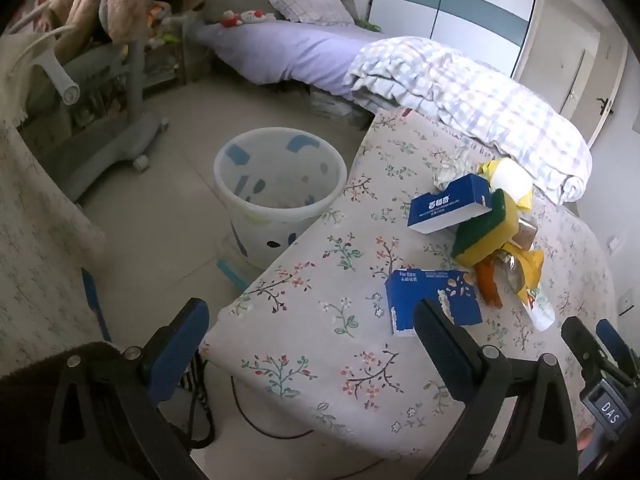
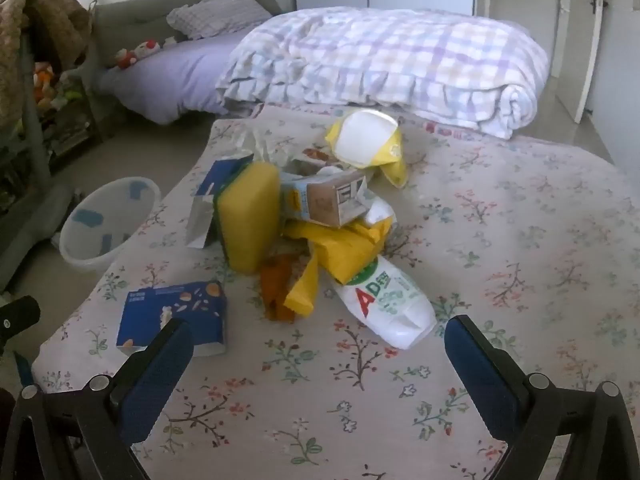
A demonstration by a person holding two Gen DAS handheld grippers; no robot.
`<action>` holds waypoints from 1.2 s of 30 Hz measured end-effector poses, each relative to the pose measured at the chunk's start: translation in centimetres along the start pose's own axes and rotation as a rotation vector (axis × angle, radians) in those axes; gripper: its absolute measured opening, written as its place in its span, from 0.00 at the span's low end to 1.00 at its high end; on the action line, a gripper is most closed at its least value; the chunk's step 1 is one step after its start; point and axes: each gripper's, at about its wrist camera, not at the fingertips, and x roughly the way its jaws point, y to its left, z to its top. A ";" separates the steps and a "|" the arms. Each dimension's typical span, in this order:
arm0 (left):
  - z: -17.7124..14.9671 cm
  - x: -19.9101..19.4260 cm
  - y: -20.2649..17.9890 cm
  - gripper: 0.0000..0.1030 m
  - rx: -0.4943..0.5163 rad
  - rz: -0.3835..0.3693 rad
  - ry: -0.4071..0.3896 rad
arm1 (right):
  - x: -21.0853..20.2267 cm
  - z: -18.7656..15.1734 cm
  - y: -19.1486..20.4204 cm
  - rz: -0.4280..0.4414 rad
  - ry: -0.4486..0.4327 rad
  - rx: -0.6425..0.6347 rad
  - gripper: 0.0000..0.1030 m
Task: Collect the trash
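**Trash pile sitting on the floral table, bin waiting on the floor**

Both grippers are hanging at the near edge with their fingers spread wide and nothing between them: the left gripper [image 1: 312, 344] is hovering over the table's corner, the right gripper [image 2: 320, 354] is facing the pile head on.

Nearest to them, one dark blue snack box [image 2: 176, 314] is lying flat on the floral tablecloth [image 2: 520, 248], off by itself on the left. Just past it, one white pouch [image 2: 390, 304] with a red "AD" print is poking toward the right gripper, with one crumpled yellow wrapper [image 2: 344, 252] draped over its far end and one orange scrap [image 2: 276, 284] beside it.

Behind those, one yellow-and-green sponge [image 2: 250, 216] is standing on edge, leaning against a second blue box [image 1: 450, 204]. One small carton [image 2: 324, 200] is resting on top of the heap. Farthest back, one white lid-like piece [image 2: 366, 138] is sitting in more yellow wrapping.

One translucent white bin [image 1: 280, 196] is standing on the floor, touching the table's left edge; it's looking pretty much bare inside. A bed with one plaid quilt [image 2: 400, 60] is filling the background.
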 end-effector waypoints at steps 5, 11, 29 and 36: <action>-0.1 -0.1 0.2 1.00 -0.022 -0.019 -0.026 | 0.0 -0.1 0.1 0.012 -0.002 0.012 1.00; 0.1 -0.3 0.4 1.00 -0.027 -0.022 -0.028 | 0.1 0.1 -0.1 0.018 0.000 0.010 1.00; 0.1 -0.5 0.3 1.00 -0.022 -0.025 -0.033 | 0.0 -0.2 1.0 0.008 -0.004 -0.017 1.00; 0.1 -0.5 0.2 1.00 -0.020 -0.024 -0.035 | 0.0 -0.3 1.2 0.007 -0.003 -0.020 1.00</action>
